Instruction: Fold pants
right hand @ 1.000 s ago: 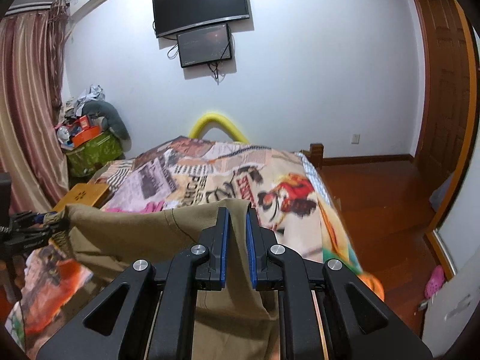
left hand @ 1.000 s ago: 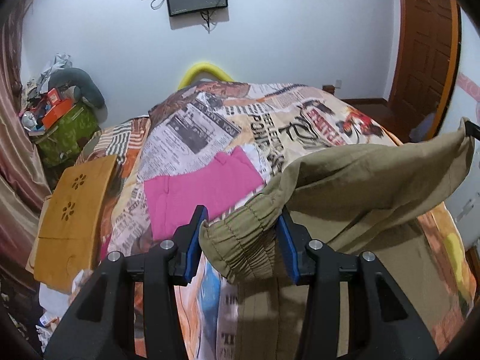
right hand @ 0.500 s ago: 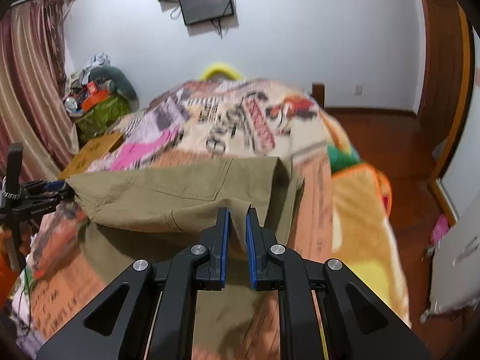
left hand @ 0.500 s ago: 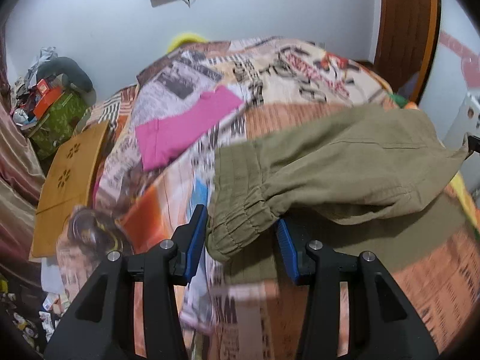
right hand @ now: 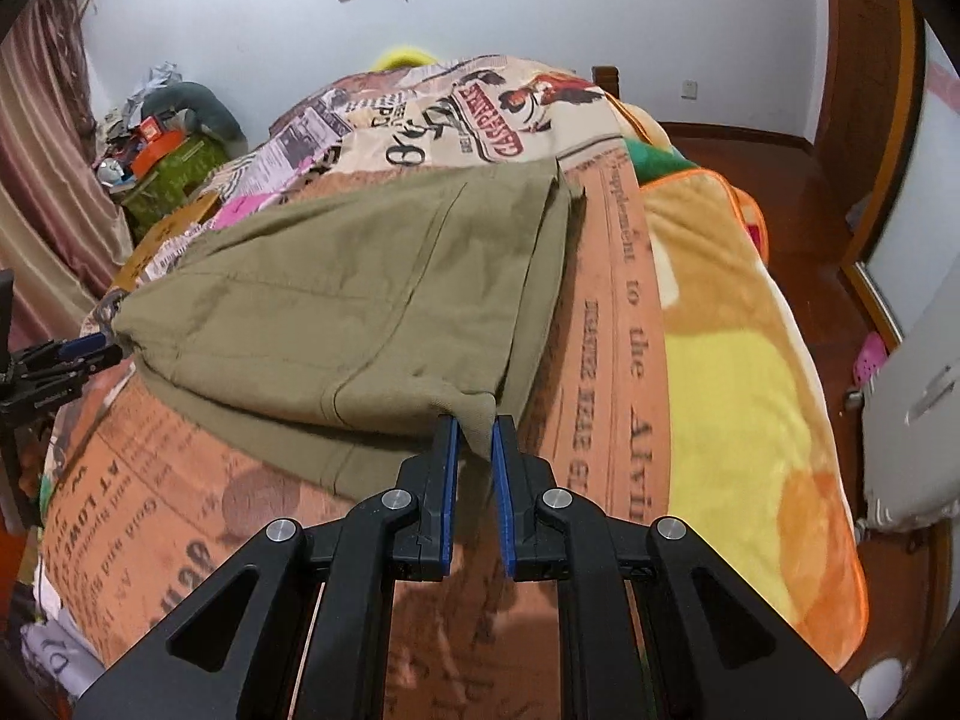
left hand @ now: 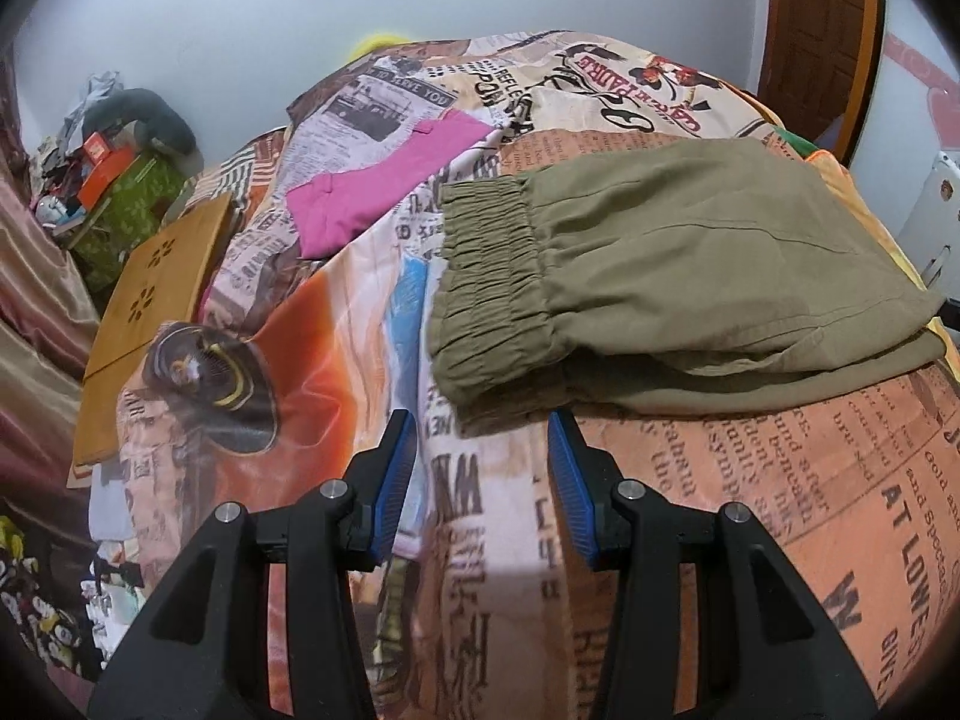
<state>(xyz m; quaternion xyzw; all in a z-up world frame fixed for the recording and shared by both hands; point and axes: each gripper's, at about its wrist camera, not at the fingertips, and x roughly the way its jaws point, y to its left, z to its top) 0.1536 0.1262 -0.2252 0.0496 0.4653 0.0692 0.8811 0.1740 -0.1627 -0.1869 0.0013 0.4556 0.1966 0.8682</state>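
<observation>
The olive-green pants [left hand: 678,264] lie folded on the printed bedspread [left hand: 750,492], elastic waistband at their left end. My left gripper [left hand: 480,438] is open and empty, just in front of the waistband [left hand: 492,294], not touching it. In the right wrist view the pants [right hand: 360,300] spread across the bed, and my right gripper [right hand: 475,429] is pinching their near corner between its blue pads. The left gripper also shows at the far left of that view [right hand: 66,354].
A pink garment [left hand: 384,180] lies on the bed behind the pants. A wooden board [left hand: 150,300] leans at the bed's left side, with clutter [left hand: 114,168] beyond. A yellow-orange blanket [right hand: 738,360] covers the bed's right side. A white appliance [right hand: 918,420] stands on the right.
Both grippers lowered the lifted pants onto the bed, folding them over. My left gripper let go of the waistband and drew back. My right gripper still pinches the fabric corner.
</observation>
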